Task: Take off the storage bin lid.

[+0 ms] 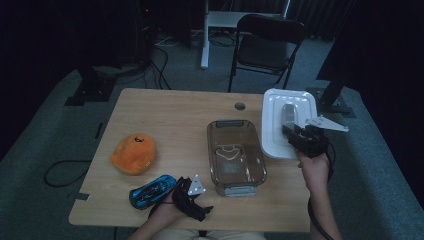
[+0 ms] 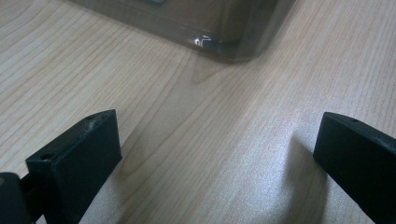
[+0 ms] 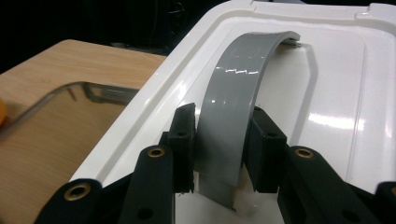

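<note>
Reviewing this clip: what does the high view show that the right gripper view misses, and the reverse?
High view alone: the orange plush toy, the blue toy car, the left tool resting near the car, and the chair behind the table.
Right gripper view alone: the pads pressing both sides of the grey handle.
Shared: the white lid, the clear container, the table, and the right tool.

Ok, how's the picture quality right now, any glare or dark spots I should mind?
High view: dim overall, room behind the table nearly black. Right gripper view: bright glare streaks on the grey handle and white lid. Left gripper view: well lit, clear box blurred, soft shadows beside the jaws.
</note>
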Motion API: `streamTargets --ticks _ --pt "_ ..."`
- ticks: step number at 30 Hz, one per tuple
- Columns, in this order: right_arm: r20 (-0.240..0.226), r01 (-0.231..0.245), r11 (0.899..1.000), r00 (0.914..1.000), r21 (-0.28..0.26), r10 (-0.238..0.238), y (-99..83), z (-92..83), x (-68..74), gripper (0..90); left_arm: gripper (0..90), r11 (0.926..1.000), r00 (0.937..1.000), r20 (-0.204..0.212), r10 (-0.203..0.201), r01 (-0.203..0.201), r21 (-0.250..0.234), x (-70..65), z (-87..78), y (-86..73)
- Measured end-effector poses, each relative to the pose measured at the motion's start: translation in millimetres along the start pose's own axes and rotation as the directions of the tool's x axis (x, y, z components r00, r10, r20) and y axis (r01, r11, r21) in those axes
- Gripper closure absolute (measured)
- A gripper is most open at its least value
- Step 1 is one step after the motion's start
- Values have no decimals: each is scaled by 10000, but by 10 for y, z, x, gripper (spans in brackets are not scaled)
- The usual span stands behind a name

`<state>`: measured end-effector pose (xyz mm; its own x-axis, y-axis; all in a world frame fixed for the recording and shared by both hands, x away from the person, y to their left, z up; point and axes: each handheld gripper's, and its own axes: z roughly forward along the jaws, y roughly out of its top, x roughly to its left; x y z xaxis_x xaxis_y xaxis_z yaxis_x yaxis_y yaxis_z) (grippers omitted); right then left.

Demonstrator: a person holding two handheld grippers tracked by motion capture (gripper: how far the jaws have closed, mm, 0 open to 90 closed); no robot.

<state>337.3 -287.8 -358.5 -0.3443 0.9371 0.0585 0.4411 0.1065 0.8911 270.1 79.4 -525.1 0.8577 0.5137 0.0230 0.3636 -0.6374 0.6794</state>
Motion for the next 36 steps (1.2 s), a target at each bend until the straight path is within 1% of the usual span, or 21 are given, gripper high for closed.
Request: streamTargets --ticks 3,7,9,11,13,14,16,18,22,26,31,36 --pt "243 -134 9999 9996 83 132 -65 15 -91 668 13 10000 10000 -1 3 -3 3 0 0 0" --pt "420 -263 9993 9988 261 252 -162 66 -195 669 13 10000 10000 -10 -24 24 -22 -2 1 0" --pt "491 -300 9990 9984 328 284 -188 87 -216 668 13 10000 10000 -19 15 -15 7 0 -1 0" --pt "568 -450 9980 9975 443 425 -300 169 -297 668 13 10000 10000 -9 0 0 20 -1 -1 0" --pt "531 -474 9979 9976 433 451 -361 215 -330 670 13 10000 10000 -12 -2 2 22 -1 -1 0" --pt "568 -500 9974 9973 514 471 -392 245 -346 669 13 10000 10000 -9 -9 9 25 -1 -1 0" --pt "567 -527 9969 9972 582 494 -424 276 -359 669 13 10000 10000 -9 -8 8 25 -1 -1 0" --pt "618 -592 9957 9966 708 549 -514 365 -405 669 13 10000 10000 3 -15 15 25 -2 -1 0" --pt "729 -786 9930 9947 877 723 -624 481 -459 669 13 10000 10000 -11 -1 1 24 -1 -1 0" --pt "802 -912 9883 9934 1224 817 -726 602 -485 669 13 10000 10000 -12 -3 3 26 -1 -1 0" --pt "794 -951 9851 9933 1435 843 -835 740 -516 669 13 10000 10000 -12 -6 6 23 -1 -1 0" --pt "710 -1094 9811 9925 1596 992 -922 855 -549 669 13 10000 10000 -13 -6 6 23 -1 -1 0"
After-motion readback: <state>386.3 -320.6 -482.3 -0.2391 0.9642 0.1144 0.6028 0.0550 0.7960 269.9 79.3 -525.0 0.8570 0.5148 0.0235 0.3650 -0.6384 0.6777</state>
